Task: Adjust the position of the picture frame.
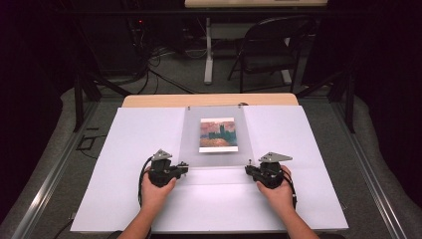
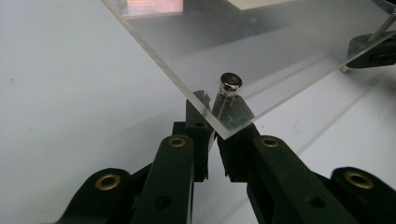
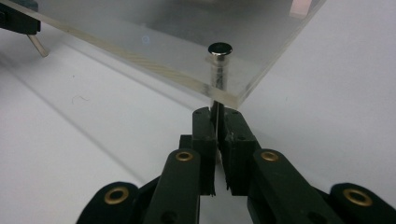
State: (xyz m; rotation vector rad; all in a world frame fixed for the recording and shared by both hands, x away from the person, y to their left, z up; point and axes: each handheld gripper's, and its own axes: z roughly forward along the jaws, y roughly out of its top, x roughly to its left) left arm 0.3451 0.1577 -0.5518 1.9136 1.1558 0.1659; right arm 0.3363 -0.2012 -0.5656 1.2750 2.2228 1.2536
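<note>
High view showed two hands entering from the near edge of a white-covered table [image 1: 124,199], each holding a black gripper. The left gripper [image 1: 185,167] sat at the near left corner of a clear acrylic sheet [image 1: 215,159], and the right gripper [image 1: 247,170] sat at the sheet's near right corner. Both pointed inward toward each other along the sheet's near edge.

Left gripper view showed its jaws drawn together on a metal pin [image 2: 229,86] that passed through the corner of the clear sheet [image 2: 261,51], the pin's round head standing above the sheet's top face. Right gripper view showed the same on its side: the jaws were pressed together on the thin shaft of a second pin [image 3: 219,56] below the sheet's [image 3: 154,32] corner, with its dark round head above the surface. In both gripper views the near corner of the sheet appeared raised off the white surface.

Farther along the table, under the middle of the sheet, lay a small painted picture [image 1: 217,135] in orange and blue tones. Beyond the table's far edge stood a folding chair [image 1: 271,47] on the floor.
</note>
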